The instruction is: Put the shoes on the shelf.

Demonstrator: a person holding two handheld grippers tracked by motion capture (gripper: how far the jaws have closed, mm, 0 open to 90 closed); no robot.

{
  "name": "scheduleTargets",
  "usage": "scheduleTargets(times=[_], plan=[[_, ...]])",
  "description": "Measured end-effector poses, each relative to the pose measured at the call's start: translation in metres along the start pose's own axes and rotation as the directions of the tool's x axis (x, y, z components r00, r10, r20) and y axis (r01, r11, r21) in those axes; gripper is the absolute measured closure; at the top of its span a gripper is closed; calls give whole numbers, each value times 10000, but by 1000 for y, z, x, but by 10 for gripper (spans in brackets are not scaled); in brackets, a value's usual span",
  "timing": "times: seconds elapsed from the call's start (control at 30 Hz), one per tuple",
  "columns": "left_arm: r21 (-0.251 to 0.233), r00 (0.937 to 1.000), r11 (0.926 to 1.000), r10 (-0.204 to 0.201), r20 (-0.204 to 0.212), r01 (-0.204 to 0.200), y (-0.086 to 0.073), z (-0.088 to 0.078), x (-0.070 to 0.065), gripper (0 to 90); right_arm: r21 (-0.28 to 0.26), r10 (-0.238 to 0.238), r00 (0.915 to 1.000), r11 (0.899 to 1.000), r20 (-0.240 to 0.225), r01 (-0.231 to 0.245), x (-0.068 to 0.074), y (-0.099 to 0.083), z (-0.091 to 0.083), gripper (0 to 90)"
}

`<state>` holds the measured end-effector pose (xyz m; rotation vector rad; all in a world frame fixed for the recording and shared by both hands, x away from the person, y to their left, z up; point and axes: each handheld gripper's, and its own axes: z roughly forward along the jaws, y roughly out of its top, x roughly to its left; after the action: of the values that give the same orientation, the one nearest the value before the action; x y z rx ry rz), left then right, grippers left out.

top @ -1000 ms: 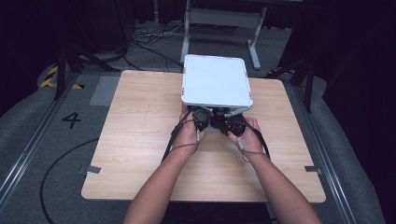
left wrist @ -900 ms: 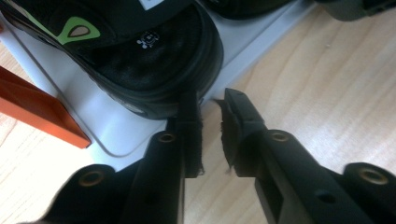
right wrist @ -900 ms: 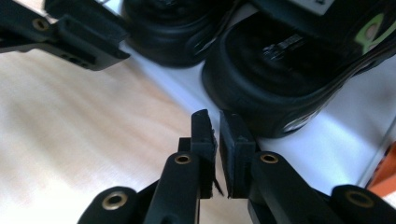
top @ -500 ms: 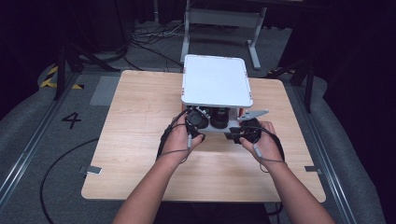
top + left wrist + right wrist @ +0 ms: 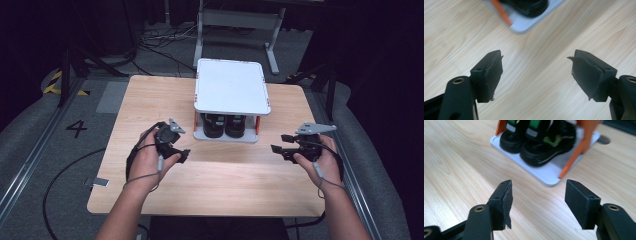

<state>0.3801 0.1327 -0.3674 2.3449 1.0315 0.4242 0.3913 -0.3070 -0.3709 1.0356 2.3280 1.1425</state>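
Left gripper: lower left of the high view, jaws just opened, spread, empty.
Right gripper: lower right, jaws likewise just opened, nothing between.
Shoes: black pair on rack's bottom tray, frame centre.
Rack: white, orange posts.
Advice: withdraw level, avoid bumping the posts.

Both grippers — left gripper, right gripper — opened, withdrawn from the shoes.

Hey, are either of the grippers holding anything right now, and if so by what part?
Nothing is held. The left gripper and right gripper have just been opening, with nothing between their jaws, both clear of the shoes on the rack.
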Motion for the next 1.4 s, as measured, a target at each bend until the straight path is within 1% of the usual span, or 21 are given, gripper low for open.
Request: scheduleTargets(times=[0.13, 0.2, 0.23, 0.33, 0.4, 0.47, 0.5, 0.53, 0.6, 0.7, 0.77, 0.83, 0.87, 0.93, 1.0, 1.07, 1.1, 1.17, 1.27, 1.33, 1.4], plan=[[-67, 9967, 9971, -754, -310, 752, -27, -5, 16, 227, -320, 198, 9995, 9993, 253, -190, -16, -21, -16, 375], [32, 9955, 9969, -789, -522, 792, -36, -7, 23, 230, 274, 120, 9984, 9995, 561, -136, -25, -27, -19, 332], [-32, 9928, 9950, -999, -660, 999, -42, -9, 26, 231, 374, 4, 9973, 9993, 735, -32, -28, -29, -21, 326], [-37, 9875, 9925, -1223, -999, 1225, -54, -11, 35, 227, 73, 404, 9953, 9991, 879, -412, -35, -40, -29, 276], [32, 9823, 9914, -1294, -1355, 1311, -62, -11, 40, 230, 189, 657, 9925, 9975, 1029, -680, -43, -50, -32, 279], [310, 9799, 9900, -1314, -1503, 1375, -68, -8, 45, 223, 698, 444, 9924, 9962, 1150, -527, -51, -57, -34, 343], [418, 9767, 9877, -1422, -1605, 1507, -71, -6, 48, 220, 776, 466, 9920, 9954, 1170, -559, -53, -59, -34, 359], [597, 9703, 9828, -1617, -1801, 1749, -76, -3, 50, 214, 791, 612, 9916, 9944, 1142, -705, -55, -62, -34, 352], [1090, 9618, 9702, -1929, -1943, 2166, -86, 3, 57, 210, 777, 638, 9920, 9943, 1088, -725, -59, -68, -32, 329], [1048, 9558, 9652, -2157, -2000, 2397, -96, 10, 66, 213, 902, 762, 9881, 9920, 1335, -887, -66, -78, -26, 301], [759, 9527, 9656, -2296, -1989, 2486, -97, 13, 69, 216, 918, 957, 9871, 9899, 1286, -1080, -70, -85, -19, 295], [390, 9515, 9695, -2291, -2053, 2418, -97, 16, 71, 205, 942, 1143, 9852, 9874, 1280, -1268, -73, -91, -13, 292], [302, 9550, 9738, -2148, -2045, 2255, -98, 19, 71, 194, 891, 1265, 9818, 9862, 1415, -1399, -75, -95, -9, 288], [123, 9574, 9782, -2001, -2084, 2071, -99, 24, 71, 189, 807, 1387, 9772, 9849, 1610, -1530, -77, -100, -2, 280], [-190, 9557, 9759, -2169, -1991, 2176, -100, 31, 71, 179, 624, 1523, 9709, 9841, 1850, -1663, -79, -103, 3, 264], [-576, 9513, 9707, -2401, -1934, 2333, -102, 35, 73, 173, 774, 1425, 9667, 9837, 2127, -1620, -80, -104, 8, 247], [-620, 9486, 9658, -2590, -1817, 2518, -103, 37, 73, 173, 844, 1272, 9657, 9851, 2265, -1496, -79, -104, 10, 247], [-603, 9495, 9643, -2643, -1692, 2577, -105, 42, 74, 172, 797, 1205, 9653, 9866, 2317, -1423, -78, -104, 14, 234], [-368, 9536, 9677, -2519, -1649, 2493, -109, 50, 75, 174, 782, 1170, 9638, 9872, 2396, -1393, -78, -104, 19, 199], [-226, 9597, 9705, -2408, -1451, 2401, -110, 53, 76, 176, 989, 1150, 9632, 9848, 2431, -1425, -78, -105, 22, 189], [-307, 9601, 9718, -2355, -1508, 2336, -112, 54, 77, 167, 1117, 1018, 9639, 9849, 2462, -1325, -78, -105, 24, 188]])
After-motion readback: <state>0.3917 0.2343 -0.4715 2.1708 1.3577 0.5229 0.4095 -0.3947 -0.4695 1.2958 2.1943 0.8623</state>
